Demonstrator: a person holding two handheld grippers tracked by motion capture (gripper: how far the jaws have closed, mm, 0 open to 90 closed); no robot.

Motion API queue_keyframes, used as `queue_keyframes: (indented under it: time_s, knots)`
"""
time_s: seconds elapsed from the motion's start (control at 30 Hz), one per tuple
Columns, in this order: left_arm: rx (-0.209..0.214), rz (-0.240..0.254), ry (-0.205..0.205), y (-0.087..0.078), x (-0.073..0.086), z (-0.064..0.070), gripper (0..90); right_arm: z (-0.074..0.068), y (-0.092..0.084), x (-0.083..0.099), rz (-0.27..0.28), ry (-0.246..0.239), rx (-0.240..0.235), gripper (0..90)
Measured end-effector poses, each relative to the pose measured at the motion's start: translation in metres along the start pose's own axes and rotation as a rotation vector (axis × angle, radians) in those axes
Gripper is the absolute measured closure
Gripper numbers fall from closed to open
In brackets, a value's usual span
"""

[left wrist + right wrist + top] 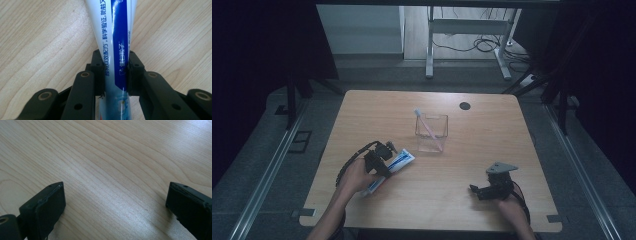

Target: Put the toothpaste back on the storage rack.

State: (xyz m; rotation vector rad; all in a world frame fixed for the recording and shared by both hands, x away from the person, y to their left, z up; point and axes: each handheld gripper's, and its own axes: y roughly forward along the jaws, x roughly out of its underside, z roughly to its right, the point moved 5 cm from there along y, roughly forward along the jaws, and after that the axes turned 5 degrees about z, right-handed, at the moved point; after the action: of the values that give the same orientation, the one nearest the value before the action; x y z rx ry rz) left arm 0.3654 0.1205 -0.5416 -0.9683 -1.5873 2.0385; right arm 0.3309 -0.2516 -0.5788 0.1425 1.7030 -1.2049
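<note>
A white and blue toothpaste tube [401, 160] [117, 30] lies flat on the wooden table [372, 115], left of centre. My left gripper [381, 163] [116, 65] is shut on the tube, a black pad pressing each side of it near its middle. My right gripper [478, 190] [115, 205] rests at the front right of the table, open, with bare wood between its fingers. A clear plastic box [432, 137] stands at the table's middle, and a pink and white toothbrush [427, 126] leans inside it.
A black round cap [465, 106] sits in the tabletop at the back right. A white desk frame [467, 30] with cables stands on the floor beyond the table. Metal rails [267, 175] run along the floor at both sides.
</note>
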Motion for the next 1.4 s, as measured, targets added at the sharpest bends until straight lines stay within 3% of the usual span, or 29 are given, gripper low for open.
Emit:
queue_keyframes:
  time_s: [0.43, 0.8, 1.4]
  knots:
    - [0.021, 0.126, 0.019, -0.017, -0.001, 0.005, 73.0, 0.0, 0.0, 0.0, -0.001, 0.0, 0.001, 2.4]
    - [0.061, 0.281, 0.023, -0.042, -0.005, 0.013, 73.0, 0.0, 0.0, 0.0, -0.002, -0.002, 0.001, 2.4]
    - [0.042, 0.46, 0.04, -0.07, -0.029, 0.022, 73.0, 0.0, 0.0, 0.0, 0.0, -0.003, 0.0, 2.4]
